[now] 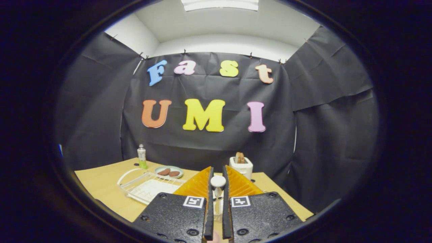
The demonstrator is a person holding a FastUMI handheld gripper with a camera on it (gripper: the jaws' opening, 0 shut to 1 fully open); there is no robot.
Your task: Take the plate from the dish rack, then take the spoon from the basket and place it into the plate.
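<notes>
1. My tongs (pixel 218 184) are drawn narrow around a spoon (pixel 218 181): its pale rounded end stands up between the two fingers, and both fingers look to be pressing on the handle below it.
2. I judge the spoon step to be in hand. The spoon is lifted and carried, and it has yet to go into the plate.
3. The plate (pixel 168 172) lies flat on the worktop (pixel 101 185), beyond the dish rack (pixel 148 187) and ahead of my fingers to the left. It is a pale green, shallow round dish with a smooth rim, and two brown oval pieces rest in it; I cannot tell what they are.
4. The dish rack is a white wire frame with a looped rim and thin parallel bars over a flat tray, and no plate stands in it.
5. A white square basket (pixel 241 165) sits just beyond my fingers to the right, with brownish handles sticking up out of it.
6. A small clear bottle (pixel 142 157) with green liquid stands behind the rack, near the black cloth wall.
7. The next move, as I see it, calls for swinging left over the rack, lowering the spoon above the plate and only then widening the tongs; the smooth spoon could slide off the shallow rim.
</notes>
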